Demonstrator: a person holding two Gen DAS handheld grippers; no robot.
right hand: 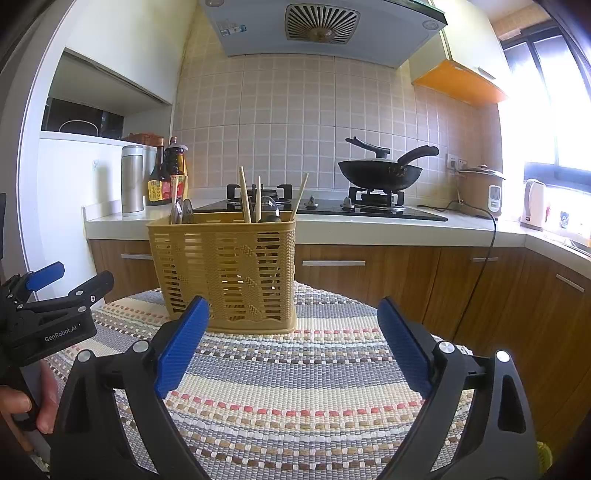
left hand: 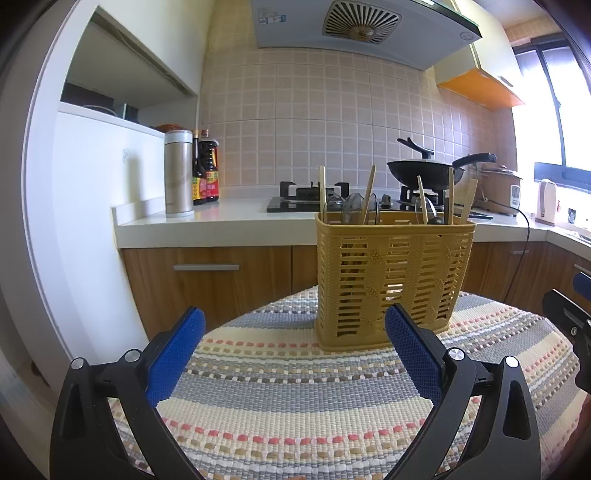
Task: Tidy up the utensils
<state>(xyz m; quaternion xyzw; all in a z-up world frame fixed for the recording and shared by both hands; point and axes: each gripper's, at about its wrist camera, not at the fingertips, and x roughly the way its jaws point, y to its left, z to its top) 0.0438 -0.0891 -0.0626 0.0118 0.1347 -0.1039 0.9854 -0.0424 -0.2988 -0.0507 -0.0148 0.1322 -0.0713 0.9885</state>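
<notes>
Home kitchen. Range hood point(right hand: 321, 29) over a gas stove point(right hand: 321, 206) w/ a black wok point(right hand: 380, 173) on the right burner. Tiled wall point(right hand: 288, 110) behind, white counter point(right hand: 369, 229) on wood cabinets point(right hand: 369, 280). Sauce bottles point(right hand: 166, 177) & steel flask point(right hand: 132, 180) far left; rice cooker point(right hand: 480, 188) & kettle point(right hand: 533, 203) far right by the window point(right hand: 546, 92).

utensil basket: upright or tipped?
Upright. The yellow basket sits flat on the striped woven mat, rim level, with chopsticks and spoons standing out of its top.
</notes>
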